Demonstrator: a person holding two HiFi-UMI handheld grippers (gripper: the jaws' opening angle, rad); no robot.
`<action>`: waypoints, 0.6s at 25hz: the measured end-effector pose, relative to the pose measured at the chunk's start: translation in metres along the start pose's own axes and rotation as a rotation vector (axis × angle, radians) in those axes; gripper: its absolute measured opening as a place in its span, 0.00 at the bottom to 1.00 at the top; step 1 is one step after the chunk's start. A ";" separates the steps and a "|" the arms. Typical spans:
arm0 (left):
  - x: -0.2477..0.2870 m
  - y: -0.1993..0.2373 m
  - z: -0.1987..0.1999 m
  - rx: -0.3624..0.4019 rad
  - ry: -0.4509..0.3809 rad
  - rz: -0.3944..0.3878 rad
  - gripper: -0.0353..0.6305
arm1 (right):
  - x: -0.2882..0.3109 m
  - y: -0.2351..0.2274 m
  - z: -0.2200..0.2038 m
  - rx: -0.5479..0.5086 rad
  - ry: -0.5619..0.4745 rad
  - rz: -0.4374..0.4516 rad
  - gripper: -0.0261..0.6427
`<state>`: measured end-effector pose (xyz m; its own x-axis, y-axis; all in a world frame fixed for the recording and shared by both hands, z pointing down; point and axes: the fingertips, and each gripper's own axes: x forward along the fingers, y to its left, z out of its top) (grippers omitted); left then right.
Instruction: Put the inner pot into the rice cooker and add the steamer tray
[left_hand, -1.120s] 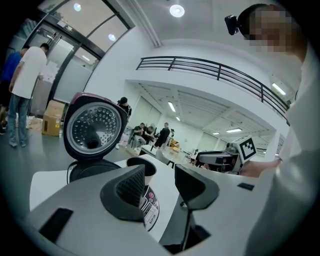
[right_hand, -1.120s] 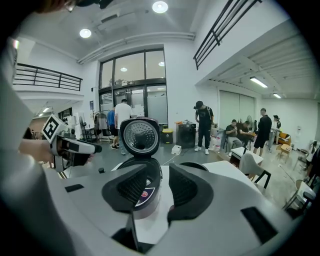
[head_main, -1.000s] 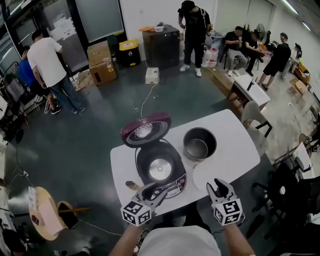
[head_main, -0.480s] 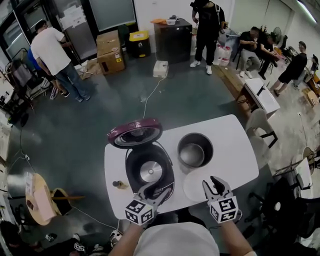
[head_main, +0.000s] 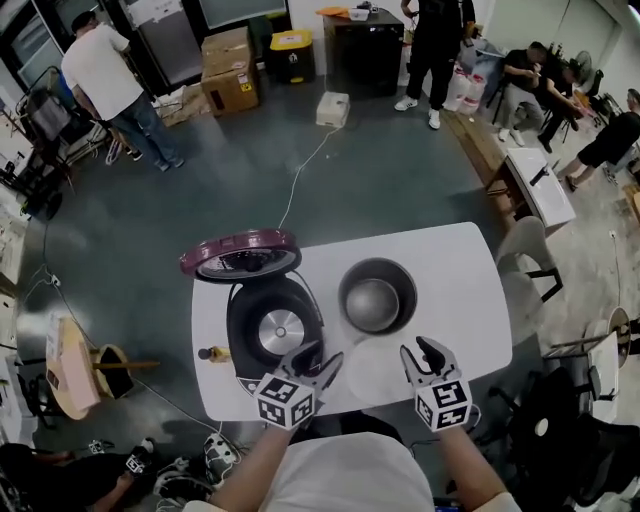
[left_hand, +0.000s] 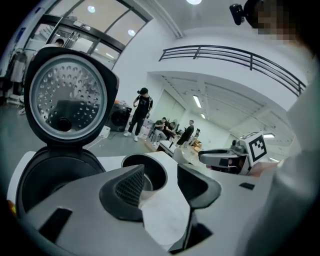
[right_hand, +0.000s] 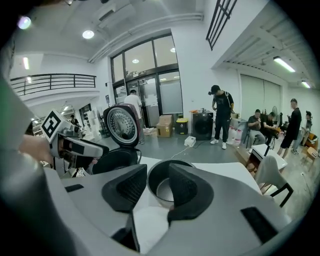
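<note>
Dark metal inner pot (head_main: 376, 296) sits on the table (head_main: 470, 270) just right of the open rice cooker (head_main: 275, 330), not yet grasped: our left gripper (head_main: 322, 356) is opening its jaws on nothing, our right gripper (head_main: 420, 349) hangs parted and empty, so next we must straddle the pot's rim.

Left tool (head_main: 322, 356), right tool (head_main: 418, 348): grey, marker cubes (head_main: 283, 402); white shirt (head_main: 345, 482).

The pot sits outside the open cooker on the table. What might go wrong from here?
The inner pot stands close beside the open rice cooker; a tilted lift might knock it against the cooker's rim. The pale steamer tray lies near the table edge beside the right tool, which might nudge it off.
</note>
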<state>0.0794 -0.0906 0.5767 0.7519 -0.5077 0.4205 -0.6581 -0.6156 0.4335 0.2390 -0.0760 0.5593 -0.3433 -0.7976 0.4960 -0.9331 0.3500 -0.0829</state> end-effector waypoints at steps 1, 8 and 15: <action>0.008 0.003 -0.001 -0.014 0.002 0.022 0.39 | 0.005 -0.006 -0.003 0.002 0.008 0.005 0.27; 0.061 0.013 -0.012 -0.123 0.053 0.124 0.40 | 0.034 -0.046 -0.017 0.025 0.043 0.020 0.27; 0.101 0.032 -0.035 -0.191 0.126 0.262 0.43 | 0.064 -0.078 -0.039 0.056 0.100 0.025 0.27</action>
<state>0.1324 -0.1406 0.6608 0.5535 -0.5477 0.6274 -0.8325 -0.3439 0.4343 0.2939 -0.1354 0.6315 -0.3569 -0.7352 0.5763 -0.9298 0.3391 -0.1433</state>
